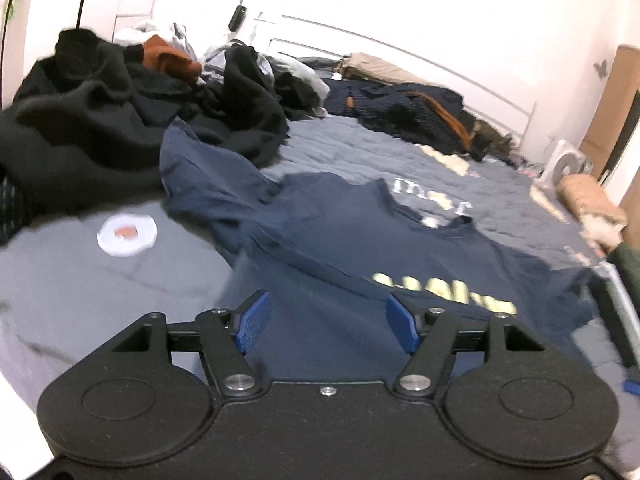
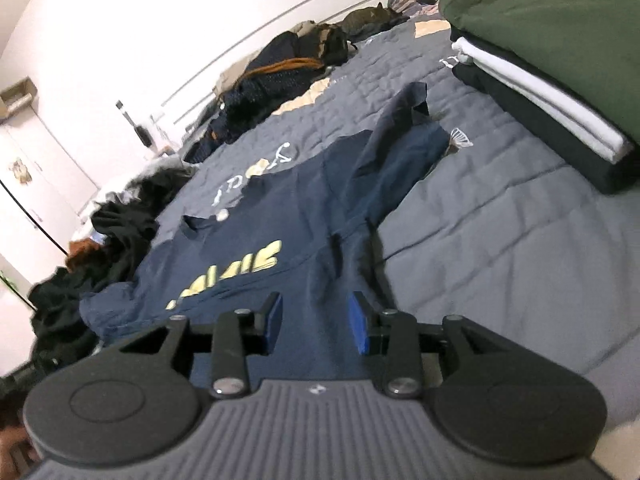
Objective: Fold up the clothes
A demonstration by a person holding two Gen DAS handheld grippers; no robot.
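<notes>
On the grey-blue quilted bed [image 1: 100, 280], a navy T-shirt [image 1: 320, 232] is spread out, its yellow lettering [image 1: 444, 292] blurred and partly folded under so that it cannot be read. White script on the quilt beyond the collar is likewise cut off by the shirt. The hem nearest each camera is hidden behind the gripper bodies, so whether any cloth is touched cannot be told.

Only in the left wrist view is a white round lid [image 1: 126, 236] seen, lying on the quilt beside the shirt's sleeve, and the heap of dark unfolded clothes [image 1: 100, 120] toward the far left corner of the bed is shown in full. Only in the right wrist view is a folded stack [image 2: 552, 80] seen, green on white on black, near the right edge of the bed. A second pile with an orange strap [image 2: 280, 68] lies along the far edge by the wall.

The left gripper [image 1: 328, 326] is held with its blue pads spread wide, the shirt's body lying just beyond and between them. The right gripper [image 2: 316, 322] is likewise parted, with navy cloth seen through the gap and nothing pinched.
</notes>
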